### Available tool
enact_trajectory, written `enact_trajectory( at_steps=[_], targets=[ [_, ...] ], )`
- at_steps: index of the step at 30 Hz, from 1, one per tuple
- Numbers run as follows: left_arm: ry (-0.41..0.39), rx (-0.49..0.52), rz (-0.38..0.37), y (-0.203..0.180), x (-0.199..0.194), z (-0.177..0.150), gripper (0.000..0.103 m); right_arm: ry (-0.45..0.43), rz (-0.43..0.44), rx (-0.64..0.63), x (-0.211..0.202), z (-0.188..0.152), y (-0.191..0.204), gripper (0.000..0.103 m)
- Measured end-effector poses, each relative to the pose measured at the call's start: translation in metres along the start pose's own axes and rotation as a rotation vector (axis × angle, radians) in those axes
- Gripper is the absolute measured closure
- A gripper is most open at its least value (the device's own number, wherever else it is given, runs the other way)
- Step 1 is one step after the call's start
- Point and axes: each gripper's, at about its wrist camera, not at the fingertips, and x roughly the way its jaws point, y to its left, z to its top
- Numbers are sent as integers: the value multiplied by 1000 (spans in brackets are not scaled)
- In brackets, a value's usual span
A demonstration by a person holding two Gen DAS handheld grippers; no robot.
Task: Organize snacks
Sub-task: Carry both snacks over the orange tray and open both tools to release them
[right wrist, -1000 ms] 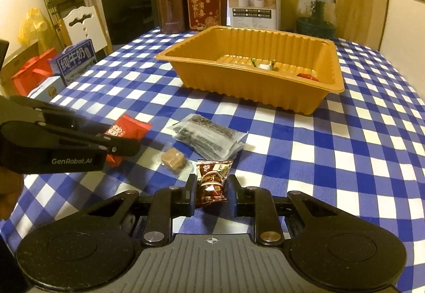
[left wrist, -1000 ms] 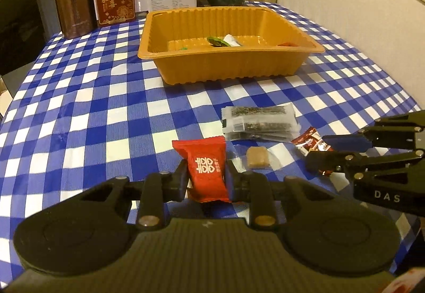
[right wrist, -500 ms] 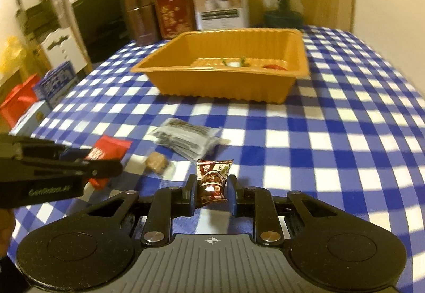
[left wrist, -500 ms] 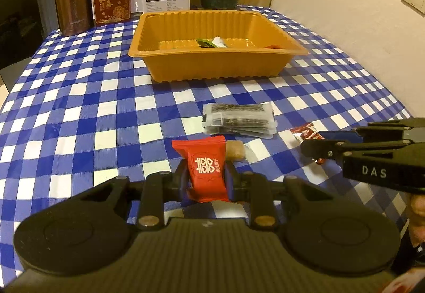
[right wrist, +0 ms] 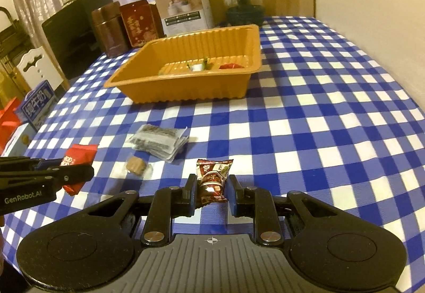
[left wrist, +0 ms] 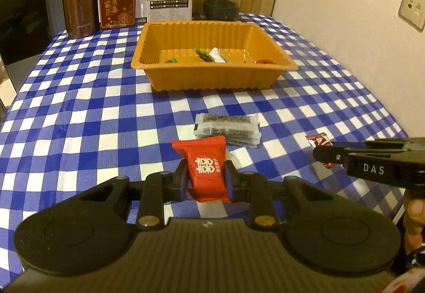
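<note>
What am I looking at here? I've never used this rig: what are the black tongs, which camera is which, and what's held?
No robot arm: a person holds a two-finger gripper in each hand, each with a camera looking along its fingers. In the left view, the left gripper is shut on a red packet. In the right view, the right gripper is shut on a brown wrapped candy. On the checked tablecloth remain a clear pack of dark snacks and a small tan candy. The orange tray beyond already holds a few pieces.

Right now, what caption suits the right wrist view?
Right gripper holds a brown snack packet above the checked tablecloth, orange tray ahead.
</note>
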Motion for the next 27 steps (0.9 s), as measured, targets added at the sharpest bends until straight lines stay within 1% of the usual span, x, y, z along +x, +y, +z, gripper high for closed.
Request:
enact_trajectory(
  at_steps=[4,10,14,17,21,27],
  targets=[
    [-6,-16,-2,-1,-5,9,78,-6,0,-2,-7,8,4,79],
    [-11,-7,4,-3,-10,31,78,-17,-6,-3,-11,28,13,79],
    [-13,4,13,0,-15,45,78,-28,-2,-36,-14,47,19,79],
    [-15,12,19,2,-15,54,78,-45,18,-68,-16,62,23,79],
    [-20,12,25,5,-11,64,78,-56,33,-25,-15,77,18,79],
    [-31,8,26,9,-5,82,78,-64,42,-20,-9,102,16,79]
  ],
)
